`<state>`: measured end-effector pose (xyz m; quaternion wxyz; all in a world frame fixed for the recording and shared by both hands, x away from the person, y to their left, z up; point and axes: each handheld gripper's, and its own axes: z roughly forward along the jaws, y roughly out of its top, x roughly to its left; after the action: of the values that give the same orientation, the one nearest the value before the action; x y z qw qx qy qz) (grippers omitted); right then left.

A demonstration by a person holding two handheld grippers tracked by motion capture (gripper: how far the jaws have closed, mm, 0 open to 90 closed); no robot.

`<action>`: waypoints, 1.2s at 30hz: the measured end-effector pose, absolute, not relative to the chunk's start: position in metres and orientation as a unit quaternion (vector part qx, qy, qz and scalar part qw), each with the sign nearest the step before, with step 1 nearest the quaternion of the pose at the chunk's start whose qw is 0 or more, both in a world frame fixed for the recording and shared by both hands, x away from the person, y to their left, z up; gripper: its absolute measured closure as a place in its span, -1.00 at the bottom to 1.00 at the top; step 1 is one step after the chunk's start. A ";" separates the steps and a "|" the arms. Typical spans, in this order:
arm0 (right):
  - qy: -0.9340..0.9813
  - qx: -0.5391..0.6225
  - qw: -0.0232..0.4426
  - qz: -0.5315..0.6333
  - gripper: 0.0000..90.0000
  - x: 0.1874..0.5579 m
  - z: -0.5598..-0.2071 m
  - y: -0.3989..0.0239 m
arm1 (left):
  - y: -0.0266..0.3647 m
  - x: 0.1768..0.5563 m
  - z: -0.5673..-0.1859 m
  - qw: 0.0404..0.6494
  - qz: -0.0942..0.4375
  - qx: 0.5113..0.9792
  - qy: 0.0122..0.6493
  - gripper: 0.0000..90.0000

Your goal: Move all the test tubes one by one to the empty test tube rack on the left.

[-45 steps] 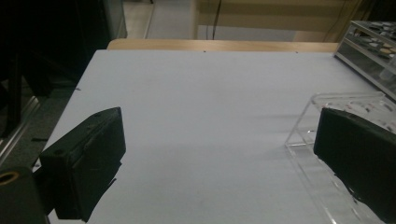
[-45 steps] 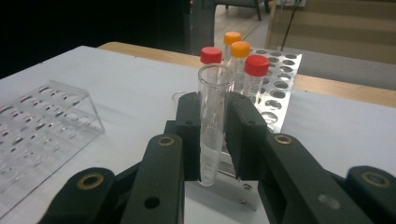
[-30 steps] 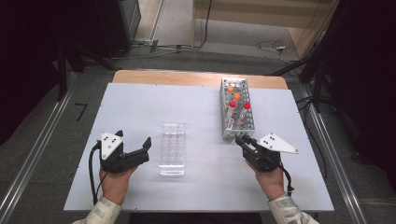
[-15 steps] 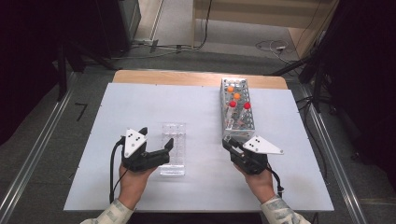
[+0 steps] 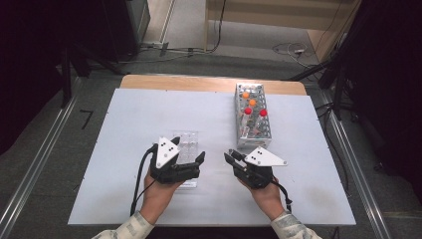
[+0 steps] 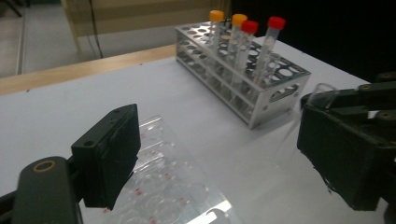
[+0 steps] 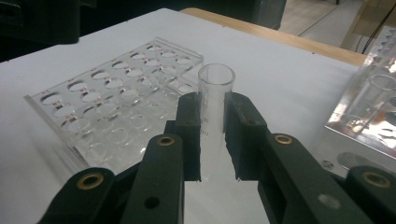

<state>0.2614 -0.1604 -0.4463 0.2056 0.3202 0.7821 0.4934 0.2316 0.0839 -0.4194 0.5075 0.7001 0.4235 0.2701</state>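
Right claw (image 7: 212, 140): clamped on a clear, uncapped tube (image 7: 214, 100), open mouth sticking out past the pads; seen from above (image 5: 234, 158), it sits low on the surface, between the two racks.
Left claw (image 5: 191, 162): jaws apart and just been narrowing, nothing pressed between them; it hangs over the near end of the clear plastic rack (image 5: 185, 149), one pad (image 6: 114, 154) above the rack's wells.
Clear rack: lies flat, left of middle, its holes showing empty in the right claw's view (image 7: 116, 107); far end uncovered.
Metal rack (image 5: 253, 115): stands toward the far right, lengthwise away from the person, holding two orange-capped and two red-capped tubes (image 6: 243, 35) in its far half.
Surface (image 5: 149, 109): white, bare on the far left, wooden strip along the far edge.
Room to move: a bare gap lies between the two claws; the metal rack's near end is just beyond the right claw; the near edge lies close under both wrists.
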 end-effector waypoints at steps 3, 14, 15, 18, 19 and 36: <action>0.785 0.314 0.203 0.494 0.63 0.260 -0.447 -0.154 | 0.074 0.233 -0.416 0.511 0.256 0.710 0.411 -0.63; 0.793 0.302 0.216 0.484 0.63 0.254 -0.450 -0.134 | 0.052 0.240 -0.415 0.516 0.210 0.740 0.377 -0.01; 0.793 0.300 0.216 0.484 0.63 0.254 -0.450 -0.134 | 0.051 0.241 -0.416 0.515 0.206 0.742 0.376 0.05; 0.793 0.299 0.218 0.483 0.63 0.253 -0.450 -0.133 | 0.049 0.243 -0.417 0.511 0.198 0.749 0.373 0.17; 0.794 0.298 0.218 0.483 0.63 0.253 -0.450 -0.133 | 0.047 0.245 -0.418 0.510 0.194 0.751 0.372 0.24; 0.794 0.295 0.223 0.482 0.63 0.252 -0.450 -0.132 | 0.045 0.251 -0.422 0.510 0.169 0.755 0.375 0.65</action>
<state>0.2516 -0.1320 -0.4497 0.2228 0.2950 0.7942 0.4824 0.2509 0.0453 -0.4217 0.5096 0.7555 0.3755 0.1692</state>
